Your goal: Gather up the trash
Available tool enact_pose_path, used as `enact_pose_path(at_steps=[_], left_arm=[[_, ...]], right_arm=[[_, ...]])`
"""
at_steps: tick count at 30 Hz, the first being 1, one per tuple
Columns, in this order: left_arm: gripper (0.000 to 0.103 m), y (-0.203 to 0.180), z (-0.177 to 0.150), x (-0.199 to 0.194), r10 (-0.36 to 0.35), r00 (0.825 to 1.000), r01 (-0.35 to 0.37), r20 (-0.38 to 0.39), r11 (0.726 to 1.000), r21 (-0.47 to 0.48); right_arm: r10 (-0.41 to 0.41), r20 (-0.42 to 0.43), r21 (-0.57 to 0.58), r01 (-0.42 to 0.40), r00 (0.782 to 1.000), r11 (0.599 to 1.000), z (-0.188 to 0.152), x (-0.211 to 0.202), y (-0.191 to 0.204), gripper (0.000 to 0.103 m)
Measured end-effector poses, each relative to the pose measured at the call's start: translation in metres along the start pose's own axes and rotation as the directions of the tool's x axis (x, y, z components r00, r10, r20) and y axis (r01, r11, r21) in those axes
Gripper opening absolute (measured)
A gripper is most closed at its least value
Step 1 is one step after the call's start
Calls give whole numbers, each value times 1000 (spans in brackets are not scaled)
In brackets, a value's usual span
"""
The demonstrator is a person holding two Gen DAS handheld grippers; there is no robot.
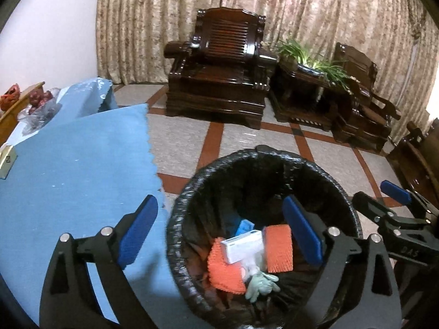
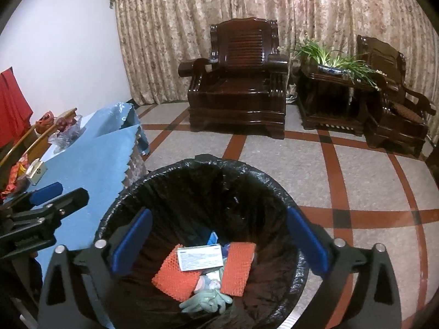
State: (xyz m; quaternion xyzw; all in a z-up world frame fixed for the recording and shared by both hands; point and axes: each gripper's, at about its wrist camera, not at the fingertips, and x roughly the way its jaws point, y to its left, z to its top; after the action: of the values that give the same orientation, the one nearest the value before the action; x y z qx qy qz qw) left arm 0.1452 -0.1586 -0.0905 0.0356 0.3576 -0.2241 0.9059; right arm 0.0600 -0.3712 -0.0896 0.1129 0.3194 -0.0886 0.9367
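Observation:
A trash bin [image 1: 175,219] [image 2: 123,200] lined with a black bag stands on the floor beside the table. At its bottom lie a white box [image 1: 242,245] [image 2: 199,256], orange foam net pieces [image 1: 278,248] [image 2: 238,263], a pale green glove [image 1: 260,285] [image 2: 205,300] and a blue scrap [image 1: 244,227] [image 2: 212,237]. My left gripper [image 1: 219,203] [image 2: 60,192] is open and holds nothing, straddling the bin's left rim and the table edge. My right gripper [image 2: 218,213] [image 1: 381,196] hangs open over the bin's mouth, nothing between its pads.
A table under a blue cloth [image 1: 68,178] [image 2: 90,159] lies left of the bin, with a small gold box [image 1: 6,160] [image 2: 37,171] and bagged red fruit [image 1: 41,101]. Dark wooden armchairs [image 1: 219,76] and a side table with a plant [image 1: 310,63] stand along the curtain across the tiled floor.

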Motion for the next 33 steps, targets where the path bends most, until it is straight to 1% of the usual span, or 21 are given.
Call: enact_pose_path(at_steps=[6,11,22,33], left_arm=[[94,17,-4,-20,47,999,-47,6,999,-11],[94,23,-6,-41,78,997,-78,23,997,-7],[95,22,-5,-81,101,994,-100,51,995,-10],[95,25,-3,-120,119,988,-116,100,993,-32]], right_arm=[[29,10,-11,-29,1000,1000,3,-9,9,97],[55,21,-30,-54,998,998,7,-21,17,97],[89,33,-77,-86,996,993,12,-50,41,97],[123,49,-137,-116,991,984,18,-80,68,97]])
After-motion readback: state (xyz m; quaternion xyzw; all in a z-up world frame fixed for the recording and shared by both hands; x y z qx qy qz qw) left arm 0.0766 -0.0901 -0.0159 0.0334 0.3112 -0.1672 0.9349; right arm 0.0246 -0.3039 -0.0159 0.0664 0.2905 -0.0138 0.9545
